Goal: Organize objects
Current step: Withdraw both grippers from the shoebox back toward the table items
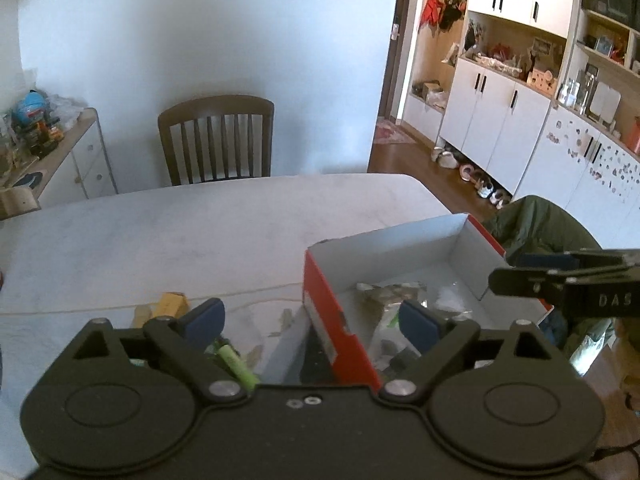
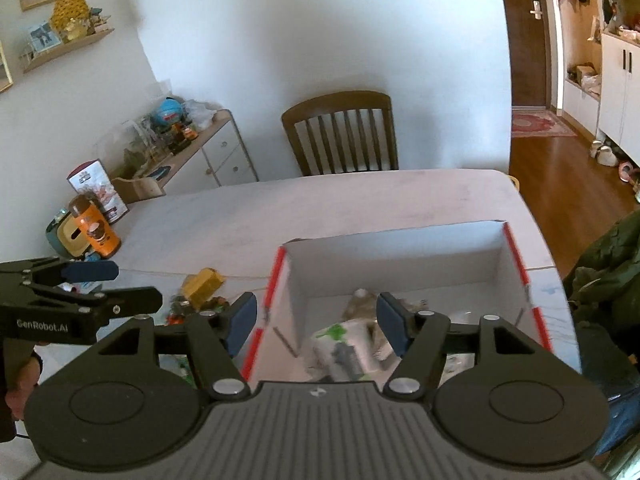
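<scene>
Open red cardboard box with white interior (image 2: 400, 264) on the pale table (image 2: 320, 208), seen from both wrist views. The right gripper (image 2: 317, 322) hovers above the box, fingers wide apart and empty; beneath it lies a blurred white-and-green packet (image 2: 344, 344) among other wrappers. The left gripper (image 1: 311, 316), fingers also apart and empty, straddles the box's left wall. Loose items wait outside: a yellow block (image 1: 170, 305) and a green cylindrical cell (image 1: 236, 362). Risk: a left finger could catch the wall and shove the box. Only the right view shows the orange canister (image 2: 96, 232); only the left shows the cell.
</scene>
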`<move>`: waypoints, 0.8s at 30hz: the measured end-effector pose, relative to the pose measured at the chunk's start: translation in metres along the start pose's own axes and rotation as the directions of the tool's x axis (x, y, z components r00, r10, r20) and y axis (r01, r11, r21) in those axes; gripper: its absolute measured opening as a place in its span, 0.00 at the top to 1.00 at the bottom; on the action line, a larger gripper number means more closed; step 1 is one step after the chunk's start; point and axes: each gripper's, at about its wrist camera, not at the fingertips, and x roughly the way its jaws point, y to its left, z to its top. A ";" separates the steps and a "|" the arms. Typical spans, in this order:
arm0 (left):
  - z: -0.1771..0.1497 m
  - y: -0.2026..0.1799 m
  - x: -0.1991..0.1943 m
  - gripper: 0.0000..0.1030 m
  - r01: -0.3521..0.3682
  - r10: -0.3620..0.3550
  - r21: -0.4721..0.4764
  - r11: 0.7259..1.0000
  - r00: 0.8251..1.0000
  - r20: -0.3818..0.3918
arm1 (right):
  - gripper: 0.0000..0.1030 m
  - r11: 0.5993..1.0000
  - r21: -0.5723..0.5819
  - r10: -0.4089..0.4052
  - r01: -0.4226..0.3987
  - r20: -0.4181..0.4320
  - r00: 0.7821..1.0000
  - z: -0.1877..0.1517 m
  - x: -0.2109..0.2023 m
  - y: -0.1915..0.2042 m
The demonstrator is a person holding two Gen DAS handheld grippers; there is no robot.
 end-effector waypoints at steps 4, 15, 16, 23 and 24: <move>-0.005 0.021 -0.006 0.07 0.001 -0.001 -0.011 1.000 1.000 0.010 | 0.30 1.000 -0.007 0.008 -0.008 0.008 1.000 -0.007 0.002 0.026; -0.016 0.088 -0.008 0.01 -0.003 0.004 -0.059 0.998 1.000 0.022 | 0.21 0.999 -0.029 0.015 -0.014 0.016 1.000 -0.019 0.022 0.090; -0.018 0.095 -0.007 0.01 -0.006 0.007 -0.066 0.998 1.000 0.023 | 0.21 0.999 -0.033 0.013 -0.012 0.012 1.000 -0.019 0.025 0.095; -0.022 0.141 0.005 0.01 -0.029 0.030 -0.082 0.996 1.000 0.007 | 0.19 0.998 -0.058 0.001 -0.003 -0.039 0.999 -0.028 0.052 0.126; -0.023 0.146 0.007 0.01 -0.032 0.033 -0.082 0.996 0.999 0.011 | 0.19 0.998 -0.063 0.000 -0.003 -0.048 0.999 -0.029 0.057 0.130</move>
